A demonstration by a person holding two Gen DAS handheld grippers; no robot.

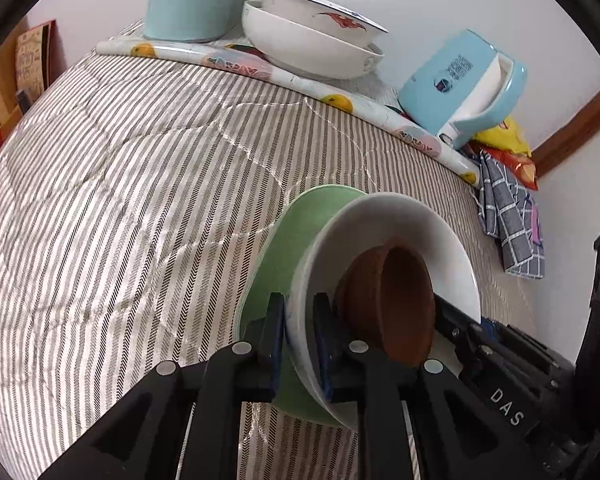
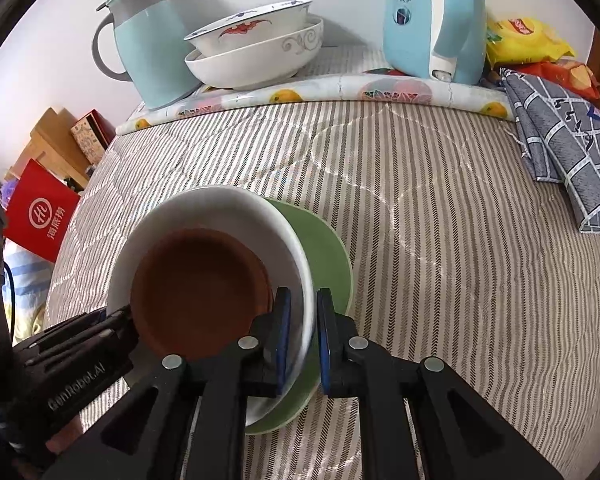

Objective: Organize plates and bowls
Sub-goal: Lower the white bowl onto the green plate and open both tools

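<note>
While the stack is held from both sides, the white bowl [image 2: 220, 216] is pinched at opposite points of its rim: the left gripper [image 1: 298, 340] is narrowed onto one wall of it and the right gripper [image 2: 302, 336] onto the other, a blue pad lying inside and outside the rim in each case. Nested within it sits a brown bowl [image 2: 200, 288], and a green plate [image 2: 324, 248] lies directly beneath, over the striped bedcover [image 2: 440, 260], toward its near edge; whether the plate already rests on the cloth cannot be told. If the stack is judged to be in the course of being set down, both sides should be lowered level and together, and neither grip eased until the plate's weight is borne by the bed, since glazed ceramic is smooth and slippery and the quilted cover is soft and may let the stack tip. The white bowl is glossy with a thin rim; the brown one looks matte and shallow; the plate is flat with a pale, even glaze. At the far edge, on a fruit-printed mat [image 2: 340, 90], two larger patterned bowls [image 2: 260, 48] are nested between a pale blue jug [image 2: 156, 48] and a blue kettle [image 2: 436, 16].
</note>
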